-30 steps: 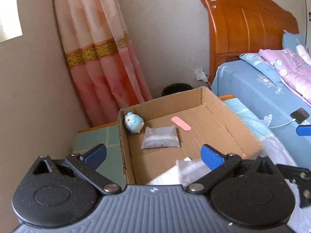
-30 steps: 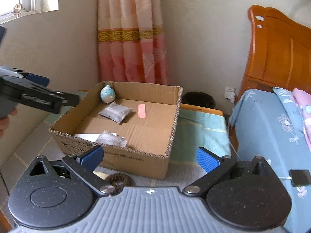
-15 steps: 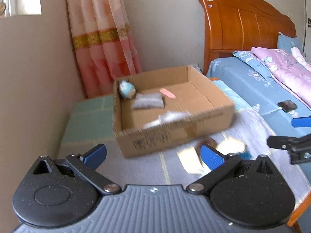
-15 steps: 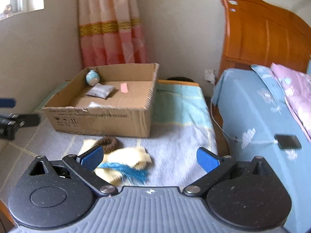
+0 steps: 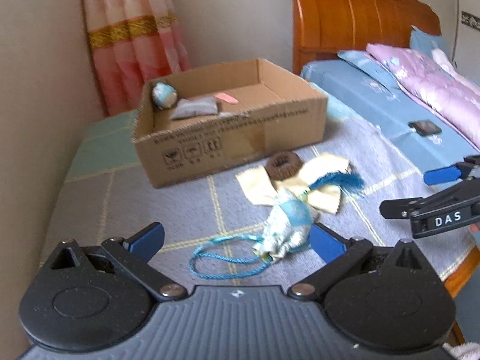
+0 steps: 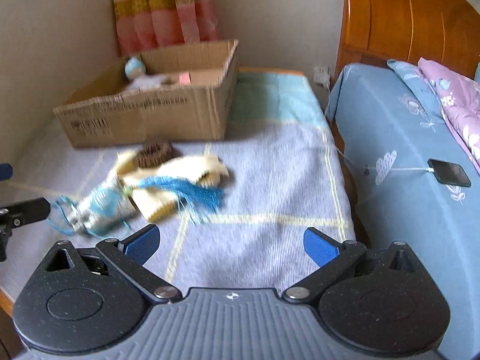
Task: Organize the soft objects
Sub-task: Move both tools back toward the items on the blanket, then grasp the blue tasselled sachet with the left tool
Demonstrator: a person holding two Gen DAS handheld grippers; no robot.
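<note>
A: Left wrist view: left gripper [image 5: 237, 237] held low over grey checked blanket [image 5: 186, 210], fingers spread wide, nothing between them. Blue-patterned pouch [image 5: 288, 225] lying just ahead, close to the right finger pad; contact not determinable. Blue cord loop [image 5: 228, 258] trailing from pouch, flat on blanket between the fingers.

B: Right wrist view: right gripper [image 6: 231, 243] likewise low over blanket, fingers spread wide, empty. Positioned right of the soft-item pile and apart from it.

A: Confirmed from left view: right gripper visible at right edge, level with the pile, not touching.

B: Container status?

A: Cardboard box [image 5: 240, 138] open-topped, resting on blanket near curtain [image 5: 135, 45]. Contents: round blue-and-white plush toy [image 5: 163, 95] in far left corner; grey padded pouch [image 5: 195, 108] just beside it; pink strip [image 5: 226, 98] flat on box floor, further right.

B: Outside the box?

A: Brown ring-shaped scrunchie [image 5: 283, 165] just in front of box, lying on cream cloth [image 5: 324, 189]. Blue tassel [image 5: 339, 181] lying across the cloth, joined to blue-patterned pouch.

B: Beyond the work area: phone [image 6: 448, 174] with cable on blue bedsheet [image 6: 399, 138]. Wooden headboard [image 6: 399, 18] behind.
</note>
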